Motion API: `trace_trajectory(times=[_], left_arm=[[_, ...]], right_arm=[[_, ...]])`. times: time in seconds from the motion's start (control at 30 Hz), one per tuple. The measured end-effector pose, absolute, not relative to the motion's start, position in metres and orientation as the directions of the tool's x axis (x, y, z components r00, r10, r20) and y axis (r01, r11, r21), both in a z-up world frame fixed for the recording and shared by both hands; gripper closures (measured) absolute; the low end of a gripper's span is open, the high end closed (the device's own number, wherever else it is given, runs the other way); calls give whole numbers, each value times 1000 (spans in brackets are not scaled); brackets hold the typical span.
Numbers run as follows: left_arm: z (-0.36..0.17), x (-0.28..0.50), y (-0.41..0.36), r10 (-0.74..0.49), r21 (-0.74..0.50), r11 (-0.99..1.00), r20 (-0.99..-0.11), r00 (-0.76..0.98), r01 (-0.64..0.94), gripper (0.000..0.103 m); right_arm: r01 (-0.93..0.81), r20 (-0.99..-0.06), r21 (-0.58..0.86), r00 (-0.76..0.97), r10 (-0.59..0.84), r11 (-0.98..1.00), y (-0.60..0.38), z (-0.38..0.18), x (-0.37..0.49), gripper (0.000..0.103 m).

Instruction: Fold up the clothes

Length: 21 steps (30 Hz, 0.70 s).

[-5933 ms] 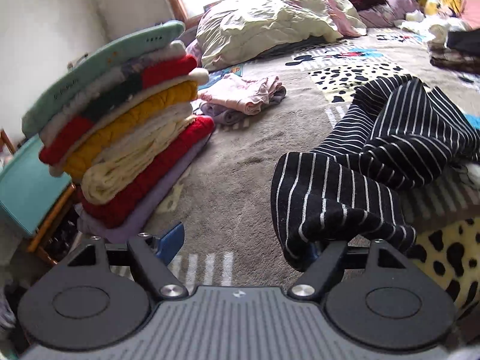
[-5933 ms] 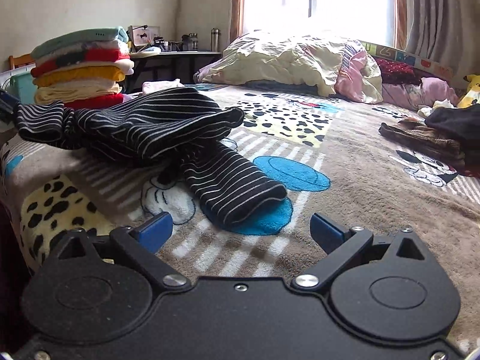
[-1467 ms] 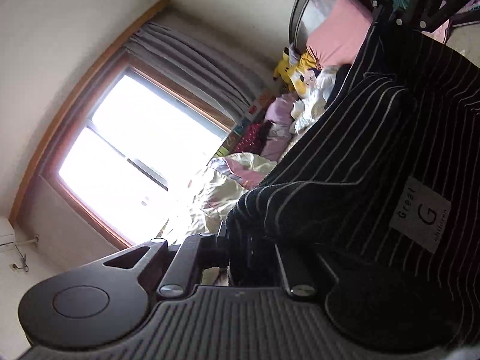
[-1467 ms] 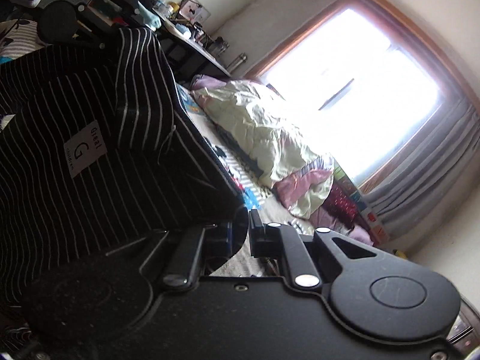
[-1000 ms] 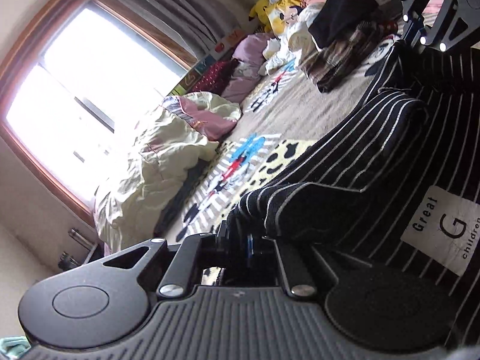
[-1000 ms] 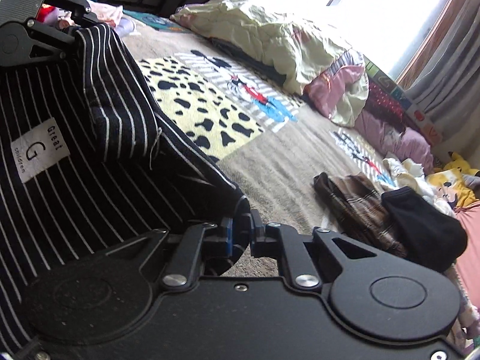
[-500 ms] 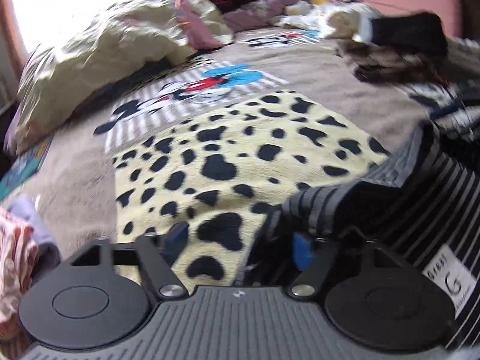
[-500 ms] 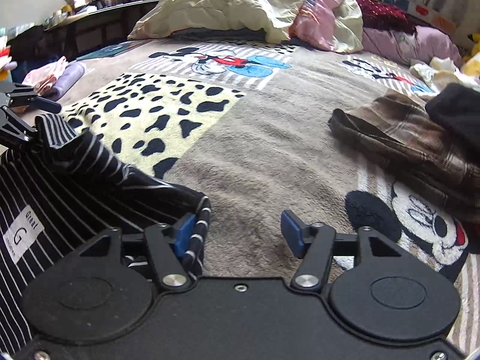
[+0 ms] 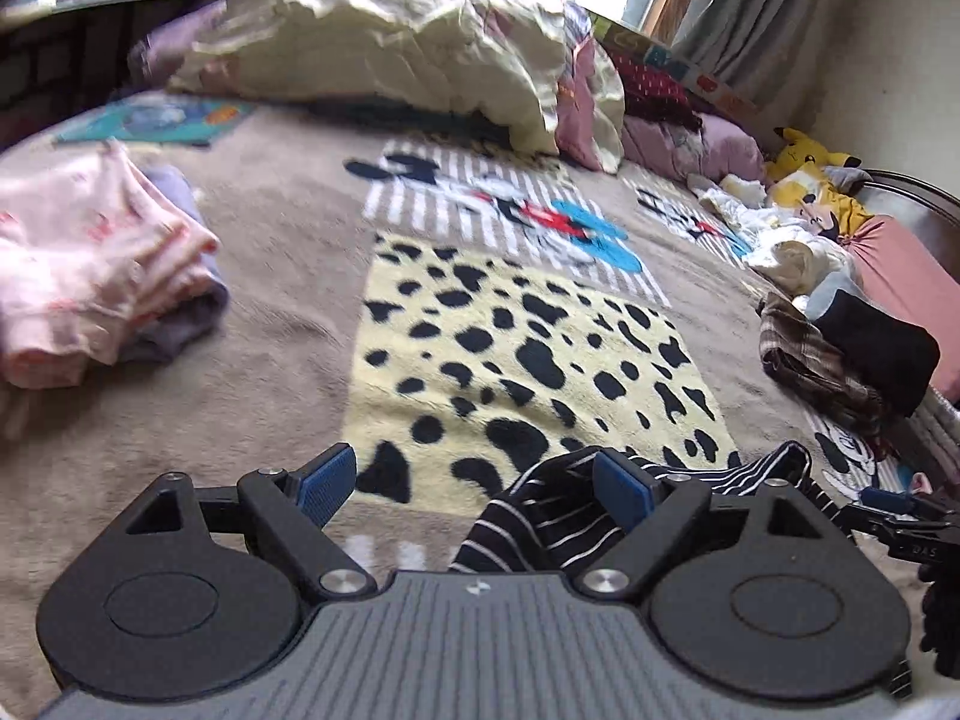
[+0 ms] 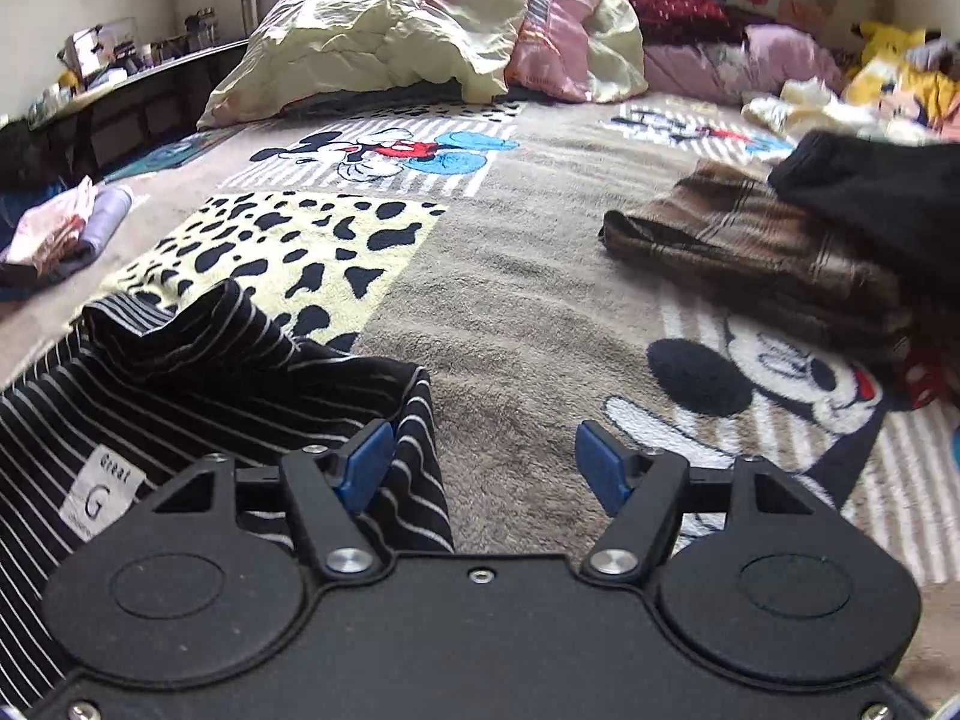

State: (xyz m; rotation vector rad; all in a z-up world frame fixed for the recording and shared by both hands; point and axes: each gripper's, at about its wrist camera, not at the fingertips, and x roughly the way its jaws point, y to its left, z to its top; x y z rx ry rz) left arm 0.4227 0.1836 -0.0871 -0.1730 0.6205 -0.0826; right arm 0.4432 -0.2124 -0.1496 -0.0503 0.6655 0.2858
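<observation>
A black garment with thin white stripes point(image 10: 198, 378) lies spread on the bed blanket, its white "Great G" label point(image 10: 99, 501) facing up. My right gripper point(image 10: 485, 471) is open over the garment's right top corner, the cloth lying against its left pad. In the left wrist view the same striped garment point(image 9: 558, 516) bunches up by the right pad of my left gripper point(image 9: 477, 489), which is open with nothing pinched. The right gripper's tips point(image 9: 888, 507) show at that view's far right edge.
A folded pink and lilac pile point(image 9: 96, 276) lies at the left. A brown plaid garment point(image 10: 750, 252) with a black one point(image 10: 882, 198) on top sits at the right. A rumpled cream duvet point(image 10: 408, 24) and plush toys point(image 9: 810, 180) fill the head of the bed.
Both grippers carried the striped garment up, laid it down on the blanket, then opened and let go. The left gripper has since backed off and turned slightly left.
</observation>
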Motion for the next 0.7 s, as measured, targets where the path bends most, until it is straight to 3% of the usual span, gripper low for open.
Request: trace_trajectory(times=[0.17, 0.37, 0.4, 0.53, 0.7], left_arm=[[-86, 310, 181, 32, 10, 999, -517, 855, -31, 18], [-101, 235, 209, 82, -117, 976, -584, 808, -183, 18], [-101, 229, 216, 83, -131, 971, -593, 801, -198, 18], [-106, 205, 241, 76, -193, 950, -619, 782, -245, 18], [-126, 169, 283, -60, -477, 823, -611, 790, -307, 25]], right_arm=[[-375, -560, -3, 768, 309, 927, -185, -141, 369, 37], [-485, -515, 107, 720, 466, 868, -151, -140, 297, 44], [-504, -524, 108, 704, 480, 857, -146, -142, 292, 50], [-545, -566, 84, 663, 490, 834, -128, -150, 281, 53], [-556, -582, 94, 642, 499, 826, -116, -155, 275, 53]])
